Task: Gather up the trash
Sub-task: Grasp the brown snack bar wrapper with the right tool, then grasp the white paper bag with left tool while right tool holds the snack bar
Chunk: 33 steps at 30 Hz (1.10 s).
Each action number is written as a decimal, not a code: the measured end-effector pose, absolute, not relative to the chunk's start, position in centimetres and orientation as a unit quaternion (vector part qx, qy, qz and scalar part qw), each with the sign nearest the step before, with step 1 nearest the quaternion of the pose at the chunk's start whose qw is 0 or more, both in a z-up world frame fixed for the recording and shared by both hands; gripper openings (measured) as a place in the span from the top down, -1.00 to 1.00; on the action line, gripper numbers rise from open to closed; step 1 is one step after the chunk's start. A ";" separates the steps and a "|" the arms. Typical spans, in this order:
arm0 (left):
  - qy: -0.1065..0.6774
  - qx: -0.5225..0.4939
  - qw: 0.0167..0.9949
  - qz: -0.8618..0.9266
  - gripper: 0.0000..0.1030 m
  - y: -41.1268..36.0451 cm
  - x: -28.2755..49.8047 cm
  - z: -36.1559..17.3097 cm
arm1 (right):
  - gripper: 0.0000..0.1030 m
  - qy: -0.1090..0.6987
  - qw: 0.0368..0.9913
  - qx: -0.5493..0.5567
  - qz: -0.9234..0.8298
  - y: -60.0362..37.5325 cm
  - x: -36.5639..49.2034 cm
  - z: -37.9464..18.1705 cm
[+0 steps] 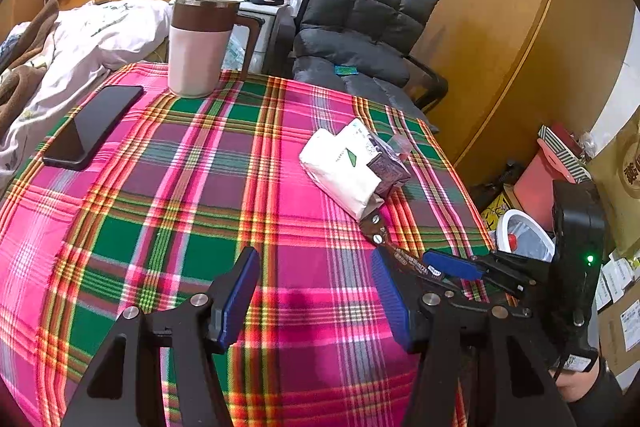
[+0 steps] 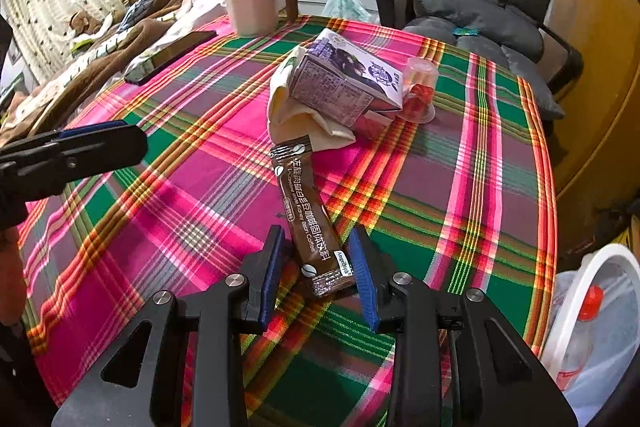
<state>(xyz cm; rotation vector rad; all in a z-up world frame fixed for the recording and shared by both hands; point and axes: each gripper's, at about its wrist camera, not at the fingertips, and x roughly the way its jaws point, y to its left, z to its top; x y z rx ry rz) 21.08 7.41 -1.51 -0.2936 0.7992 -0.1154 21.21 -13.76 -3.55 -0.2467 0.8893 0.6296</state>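
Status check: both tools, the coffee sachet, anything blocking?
Left tool open, empty above the tablecloth. Right tool straddling coffee sachet, grip unconfirmed. Sachet's far end at the white paper bag and carton. Path clear.

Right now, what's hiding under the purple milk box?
The purple milk box lies on a crumpled white paper bag. A clear plastic cup sits beside it. Whatever else is under the box or inside the bag is covered.

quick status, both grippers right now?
Left gripper: open, nothing between its pads, over the plaid tablecloth.
Right gripper: coffee sachet between its pads; contact cannot be told.
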 end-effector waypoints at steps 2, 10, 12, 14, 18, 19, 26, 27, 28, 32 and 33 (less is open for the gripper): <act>0.387 -0.144 0.909 -0.059 -0.12 7.2 21.4 -1.5 | 0.53 0.424 0.849 -0.105 0.298 -14.2 21.1 -3.5; 0.390 -0.144 0.906 -0.074 -0.12 5.1 23.9 -1.7 | 0.54 0.425 0.857 -0.053 0.288 -16.8 19.9 -3.2; 0.395 -0.143 0.905 -0.072 -0.12 4.6 24.7 -2.1 | 0.54 0.426 0.859 -0.039 0.283 -17.6 19.6 -3.2; 0.402 -0.143 0.901 -0.070 -0.12 4.1 25.7 -2.7 | 0.54 0.427 0.859 -0.025 0.280 -18.4 19.4 -3.3; 0.409 -0.143 0.899 -0.062 -0.09 3.5 27.1 -3.5 | 0.54 0.428 0.861 -0.012 0.275 -19.2 19.4 -3.4; 0.409 -0.143 0.899 -0.059 -0.08 3.4 27.3 -3.6 | 0.54 0.427 0.861 -0.010 0.274 -19.1 19.5 -3.4; 0.409 -0.139 0.901 -0.045 0.18 2.8 29.3 -3.8 | 0.54 0.424 0.862 0.003 0.278 -19.4 19.7 -3.4; 0.409 -0.136 0.901 -0.042 0.30 2.7 29.5 -3.8 | 0.54 0.424 0.862 0.004 0.279 -19.3 19.7 -3.4; 0.410 -0.134 0.901 -0.037 0.39 2.7 29.7 -3.9 | 0.54 0.423 0.862 0.005 0.279 -19.5 19.7 -3.4; 0.412 -0.132 0.901 -0.026 0.68 3.1 29.7 -4.0 | 0.54 0.419 0.865 0.006 0.278 -19.8 19.5 -3.2; 0.411 -0.132 0.902 -0.025 0.75 3.2 29.5 -3.9 | 0.54 0.417 0.865 0.007 0.278 -19.9 19.4 -3.3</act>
